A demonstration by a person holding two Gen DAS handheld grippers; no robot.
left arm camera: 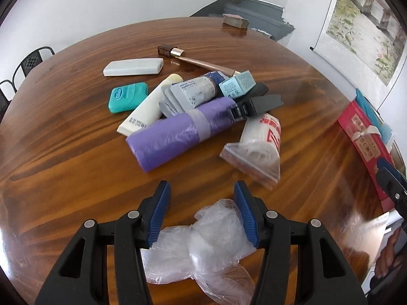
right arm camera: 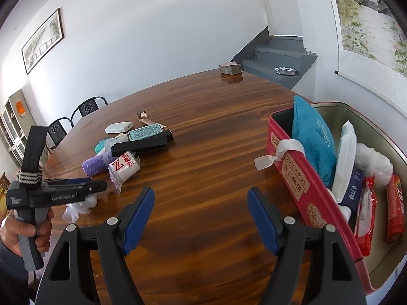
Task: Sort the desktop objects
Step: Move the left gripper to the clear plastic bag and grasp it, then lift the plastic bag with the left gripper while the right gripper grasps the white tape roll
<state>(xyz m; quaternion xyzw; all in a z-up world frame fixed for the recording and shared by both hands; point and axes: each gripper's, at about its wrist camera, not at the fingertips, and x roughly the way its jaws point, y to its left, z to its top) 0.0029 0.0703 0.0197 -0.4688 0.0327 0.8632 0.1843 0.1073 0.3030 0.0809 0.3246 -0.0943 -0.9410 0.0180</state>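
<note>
Two claws over round wooden bench (left arm camera: 76, 167). Left claw (left arm camera: 202, 190) partly open, straddling crumpled clear plastic bag (left arm camera: 203, 244) lying on bench; right pad (left arm camera: 245, 213) touching bag, left pad apart from it, so no firm grip visible. Right claw (right arm camera: 201, 198) wide open, holding nothing, just left of red tin (right arm camera: 292, 178). Pile well left of red tin: purple bag roll (left arm camera: 175, 134), white tube (left arm camera: 150, 104), teal case (left arm camera: 128, 96), black clip (left arm camera: 257, 105), red-printed packet (left arm camera: 259, 139). Inside red tin: blue cloth (right arm camera: 313, 142), wipes packs (right arm camera: 366, 211).
</note>
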